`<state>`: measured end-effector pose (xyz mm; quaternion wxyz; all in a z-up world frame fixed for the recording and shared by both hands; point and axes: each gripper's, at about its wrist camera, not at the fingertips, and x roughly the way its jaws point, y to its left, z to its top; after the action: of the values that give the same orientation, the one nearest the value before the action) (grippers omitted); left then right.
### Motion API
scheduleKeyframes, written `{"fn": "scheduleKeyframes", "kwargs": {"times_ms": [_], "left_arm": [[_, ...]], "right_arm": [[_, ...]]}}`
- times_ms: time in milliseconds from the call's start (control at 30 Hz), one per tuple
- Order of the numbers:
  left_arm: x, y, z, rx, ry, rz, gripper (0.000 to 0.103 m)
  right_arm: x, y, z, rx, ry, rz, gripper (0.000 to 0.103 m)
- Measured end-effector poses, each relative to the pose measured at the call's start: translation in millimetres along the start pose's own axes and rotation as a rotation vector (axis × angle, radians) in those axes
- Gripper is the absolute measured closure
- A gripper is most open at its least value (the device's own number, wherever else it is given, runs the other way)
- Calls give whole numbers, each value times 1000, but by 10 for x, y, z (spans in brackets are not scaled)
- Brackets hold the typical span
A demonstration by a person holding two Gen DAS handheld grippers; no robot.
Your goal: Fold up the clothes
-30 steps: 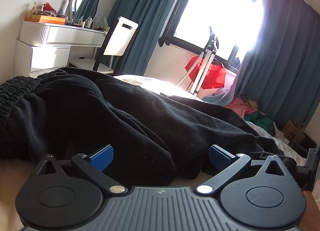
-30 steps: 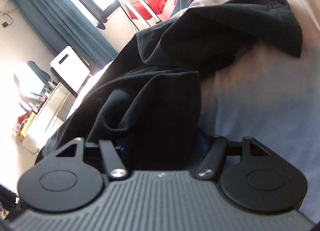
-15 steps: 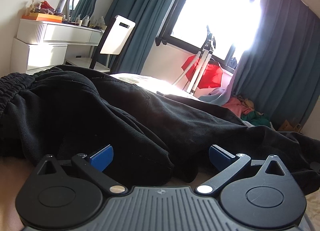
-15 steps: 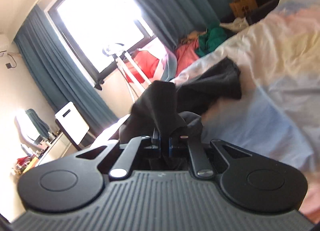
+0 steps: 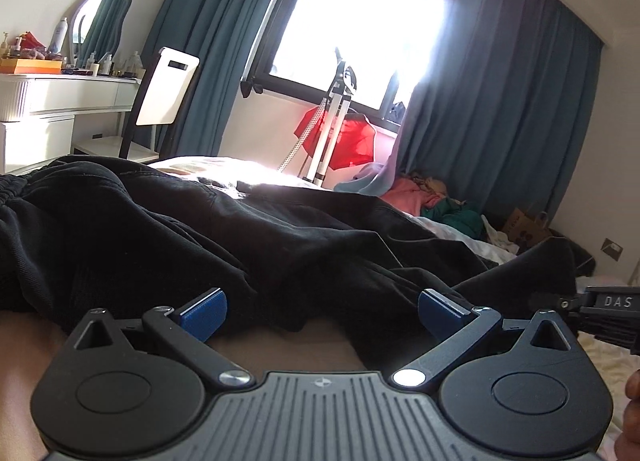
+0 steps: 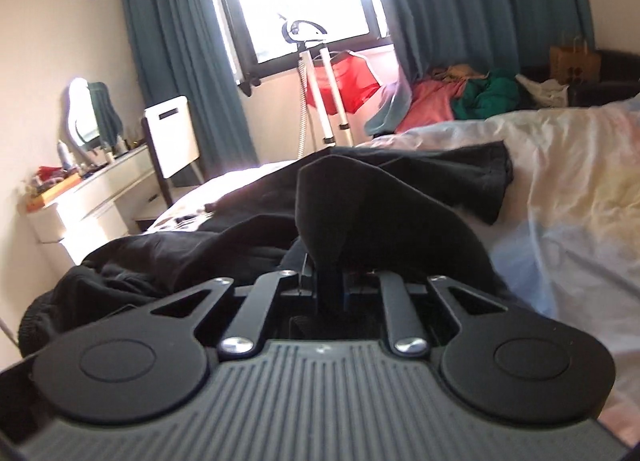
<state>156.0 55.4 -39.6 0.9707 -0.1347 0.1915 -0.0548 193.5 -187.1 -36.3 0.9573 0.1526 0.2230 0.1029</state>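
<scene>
A bed point(image 6: 568, 197) with a pale, rumpled sheet fills the lower part of both views; its far edge is lost in window glare. Across it sprawls a black garment point(image 5: 240, 237), crumpled into dark folds whose seams and shape are hard to read, its ribbed waistband cut off at the left edge of the left wrist view.

Behind, teal curtains point(image 5: 500, 109) flank the blown-out window, and a white dressing table point(image 5: 60, 101) with a mirror stands by the wall, the small bottles on it too small to tell apart. A pile of pink and green clothes point(image 6: 460, 97) lies at the far side of the bed, partly hidden by it.

The right gripper point(image 6: 330, 281) is pinched on a raised fold of the black garment, which tents up and hides the fingertips; the jaws have just eased slightly apart with cloth between them.

The left gripper point(image 5: 320, 309) stands wide, blue pads point(image 5: 204, 309) apart, holding nothing, the garment's edge lying just ahead between them.
</scene>
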Motion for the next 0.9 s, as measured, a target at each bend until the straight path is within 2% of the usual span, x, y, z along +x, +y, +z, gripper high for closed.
{"fn": "scheduleKeyframes", "kwargs": {"times_ms": [67, 100, 133, 167, 200, 233, 333, 467, 633, 900], "left_arm": [[15, -73, -92, 31, 20, -21, 0], [23, -115, -136, 47, 27, -31, 0], [27, -162, -174, 62, 29, -41, 0], [32, -212, -215, 80, 30, -51, 0], [40, -265, -258, 100, 33, -61, 0], [50, -315, -292, 119, 37, -69, 0], [38, -454, -386, 148, 49, -88, 0], [-67, -562, -473, 188, 45, -105, 0], [-189, -828, -559, 298, 48, -105, 0], [122, -1438, -567, 316, 92, -111, 0]], "right_arm": [[51, -93, -54, 62, 39, 59, 79], [51, -131, -44, 90, 60, 79, 73], [31, -168, -25, 117, 76, 98, 61], [-24, -200, 4, 140, 82, 114, 54], [-115, -231, 28, 163, 77, 121, 41], [-227, -264, 48, 187, 66, 121, 34], [-568, -369, 86, 232, 40, 96, 24], [-1045, -502, 4, 226, 22, -25, 24], [-1437, -714, -24, 226, -19, -139, 24], [-1574, -1238, -48, 397, -87, -163, 24]]}}
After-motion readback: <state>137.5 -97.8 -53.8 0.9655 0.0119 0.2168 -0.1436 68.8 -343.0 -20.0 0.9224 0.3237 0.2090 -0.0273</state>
